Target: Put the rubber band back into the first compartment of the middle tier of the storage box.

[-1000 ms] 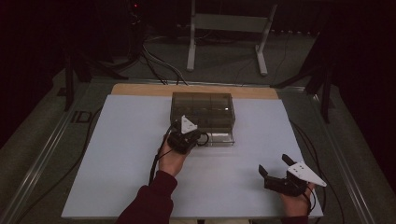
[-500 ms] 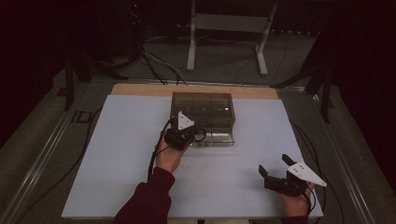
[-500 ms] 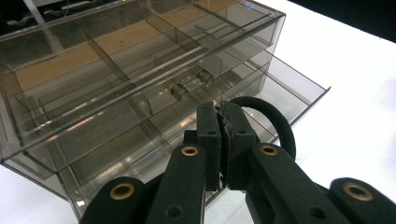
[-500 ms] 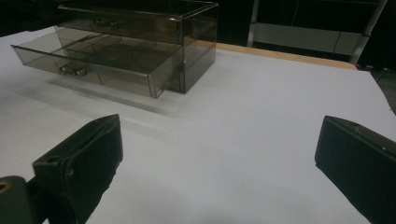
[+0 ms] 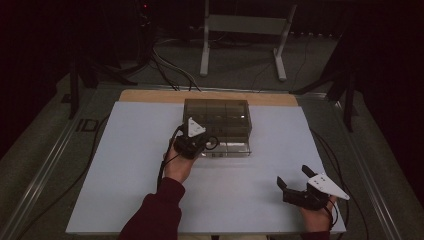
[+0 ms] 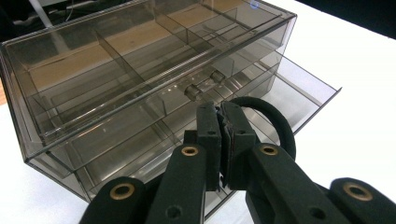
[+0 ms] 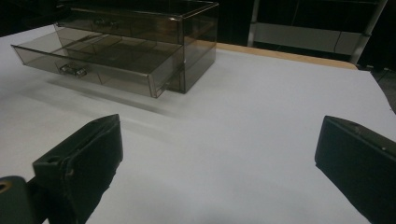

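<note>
A smoky clear drawer box [image 5: 217,116] [image 6: 93,79] [image 7: 154,23] stands on the white table top [image 5: 125,170]. Its lower drawer [image 5: 231,148] [image 6: 303,88] [image 7: 93,58] is pulled out toward me. My left gripper [image 5: 205,143] [image 6: 223,112] hovers over the left part of that drawer, shut on a black elastic loop [image 6: 280,123] [image 5: 213,142] that curls out to the right of the jaws. My right gripper [image 5: 292,176] [image 7: 219,140] rests at the front right of the table, jaws wide apart with nothing between them.
A wooden strip [image 5: 150,96] runs along the table's far edge. Behind it stand a metal frame [image 5: 240,25] and cables on the floor [image 5: 170,70]. A metal rail [image 5: 45,170] borders the table on the left.
The left gripper with the loop has edged slightly left along the box front. The right gripper has kept still.
</note>
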`<state>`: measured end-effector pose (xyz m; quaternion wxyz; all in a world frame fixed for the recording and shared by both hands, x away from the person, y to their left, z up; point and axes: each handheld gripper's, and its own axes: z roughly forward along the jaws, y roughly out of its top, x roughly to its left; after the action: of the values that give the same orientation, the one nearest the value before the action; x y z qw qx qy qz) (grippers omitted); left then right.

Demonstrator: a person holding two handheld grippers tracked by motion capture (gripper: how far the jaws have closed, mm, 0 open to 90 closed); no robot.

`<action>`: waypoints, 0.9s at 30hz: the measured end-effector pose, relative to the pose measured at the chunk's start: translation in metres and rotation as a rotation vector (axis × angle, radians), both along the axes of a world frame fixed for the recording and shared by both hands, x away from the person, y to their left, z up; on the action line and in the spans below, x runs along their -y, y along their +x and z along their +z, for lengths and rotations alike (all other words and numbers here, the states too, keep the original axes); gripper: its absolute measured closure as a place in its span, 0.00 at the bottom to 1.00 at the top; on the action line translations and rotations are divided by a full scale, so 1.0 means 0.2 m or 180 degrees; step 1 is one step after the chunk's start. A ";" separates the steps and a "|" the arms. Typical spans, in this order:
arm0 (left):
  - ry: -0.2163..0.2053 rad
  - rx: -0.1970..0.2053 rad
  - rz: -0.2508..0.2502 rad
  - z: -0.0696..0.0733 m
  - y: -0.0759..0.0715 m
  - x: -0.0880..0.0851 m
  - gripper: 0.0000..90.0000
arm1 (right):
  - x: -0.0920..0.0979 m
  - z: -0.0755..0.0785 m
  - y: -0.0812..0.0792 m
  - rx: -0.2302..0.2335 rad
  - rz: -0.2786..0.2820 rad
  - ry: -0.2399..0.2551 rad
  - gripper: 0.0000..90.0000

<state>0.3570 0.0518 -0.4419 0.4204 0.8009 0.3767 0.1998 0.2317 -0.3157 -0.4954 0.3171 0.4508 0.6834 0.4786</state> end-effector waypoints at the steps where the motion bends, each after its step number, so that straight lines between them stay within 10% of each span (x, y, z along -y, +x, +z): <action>1: 0.0000 -0.0004 0.0003 0.00 0.00 0.00 0.98 | 0.00 0.00 0.00 -0.0003 0.0000 0.0001 0.02; 27: 0.0003 0.0020 0.0119 0.00 0.03 -0.09 0.98 | 0.00 0.00 0.00 -0.0002 -0.0003 0.0001 0.02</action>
<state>0.3630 0.0707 -0.4411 0.4174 0.7933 0.3901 0.2103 0.2316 -0.3158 -0.4953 0.3171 0.4514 0.6832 0.4784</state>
